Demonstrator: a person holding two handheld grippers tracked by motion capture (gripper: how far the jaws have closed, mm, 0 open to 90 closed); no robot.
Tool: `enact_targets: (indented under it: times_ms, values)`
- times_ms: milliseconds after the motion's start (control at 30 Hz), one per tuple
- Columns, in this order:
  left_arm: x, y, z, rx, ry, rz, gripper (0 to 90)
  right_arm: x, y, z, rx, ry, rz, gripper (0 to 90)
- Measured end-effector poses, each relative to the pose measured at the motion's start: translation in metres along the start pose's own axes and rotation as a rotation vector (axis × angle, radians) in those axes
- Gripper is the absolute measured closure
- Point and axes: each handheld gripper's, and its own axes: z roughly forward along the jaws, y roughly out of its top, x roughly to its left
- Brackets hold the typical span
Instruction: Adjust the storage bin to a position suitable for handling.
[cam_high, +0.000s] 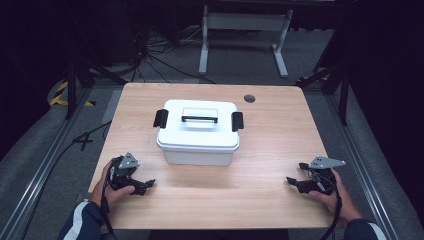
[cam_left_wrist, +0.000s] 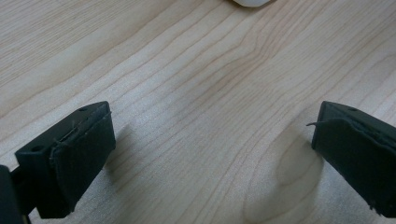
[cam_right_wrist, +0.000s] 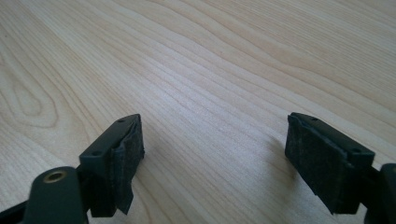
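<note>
– Dark walls and grey carpet ring a pale wooden table (cam_high: 260, 195); a tangle of cables and a white frame sit at the top of the high view. What is on it?

– One white storage box (cam_high: 197, 145), at the centre of the frame, a little toward the far edge. Its lid (cam_high: 198, 129) is on, with a black carry handle (cam_high: 199, 119) lying flat across the top and a black latch (cam_high: 160, 118) on the left end and another latch (cam_high: 237, 121) on the right end. Both look folded against the lid, so I judge it clipped shut.

– And the tongs?

– The left tongs (cam_high: 144, 185) rest at lower left of the high view, near the box's front left corner but apart from it. In the left gripper view the jaws stand wide with bare wood between them, and a sliver of the white box shows at the top edge. The right tongs (cam_high: 293, 183) sit at lower right, well apart from the box, also spread wide and holding nothing.

– So which step is this?

– By my reading, the very start: both hands parked, nothing touched. Opening the box seems the work ahead.

– What does the next move call for?

– Probably carrying each pair of tongs up to its own latch, coming in from the side, and prising the clip outward before the lid is lifted. The box may need steadying, as it could slide.
</note>
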Motion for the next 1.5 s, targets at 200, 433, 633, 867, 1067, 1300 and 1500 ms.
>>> enact_targets:
  times_ms: [200,433,633,867,1067,1300,1500]
  values:
    - [0.000,0.000,0.000,0.006,-0.004,0.004,0.0,0.000,0.000,0.000,0.000,0.001,-0.001,19.6]
    - [0.000,0.000,-0.001,0.006,-0.003,0.002,0.1,-0.001,0.002,0.000,0.015,0.011,-0.009,19.3]
    - [0.000,0.000,0.000,0.001,-0.001,0.002,0.1,0.000,0.006,-0.002,0.049,0.012,-0.038,23.0]
    - [0.000,0.000,-0.001,0.005,-0.004,0.003,0.2,0.003,0.014,-0.003,0.083,0.049,-0.083,33.5]
    - [0.000,-0.001,0.000,0.000,-0.002,-0.001,0.2,0.007,0.031,-0.006,0.062,0.067,-0.127,35.7]
    - [0.000,0.000,-0.001,0.004,0.000,-0.002,0.2,0.008,0.053,-0.014,0.038,0.091,-0.173,36.8]
    - [0.000,-0.001,-0.001,0.002,0.000,-0.004,0.3,0.006,0.075,-0.022,0.024,0.080,-0.203,37.0]
